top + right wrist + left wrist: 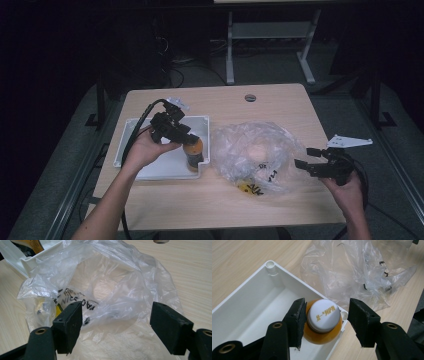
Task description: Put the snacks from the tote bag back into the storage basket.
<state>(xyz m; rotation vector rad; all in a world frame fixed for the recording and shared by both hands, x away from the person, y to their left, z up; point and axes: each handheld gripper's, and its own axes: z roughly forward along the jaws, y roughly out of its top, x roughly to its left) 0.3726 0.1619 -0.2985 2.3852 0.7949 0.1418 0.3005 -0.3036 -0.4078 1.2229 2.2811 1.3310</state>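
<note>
An orange bottle [194, 152] with a white cap [323, 315] stands upright in the near right corner of a white tray [131, 122]. My left gripper [189, 139] is open right above it. In the left gripper view its jaws straddle the cap: one rests against the bottle's shoulder, the other stands well clear. A crumpled clear plastic bag [252, 150] with black print and something yellow inside lies right of the tray. My right gripper [306, 156] hovers open at the bag's right edge, and in the right gripper view the bag [112, 277] spreads ahead of its jaws.
The tray [249, 302] holds nothing else in its visible part. The wooden table [165, 205] has a round cable hole [250, 97] at the back. Bare tabletop lies in front of the tray and bag. The tray's corner [30, 260] sits behind the bag.
</note>
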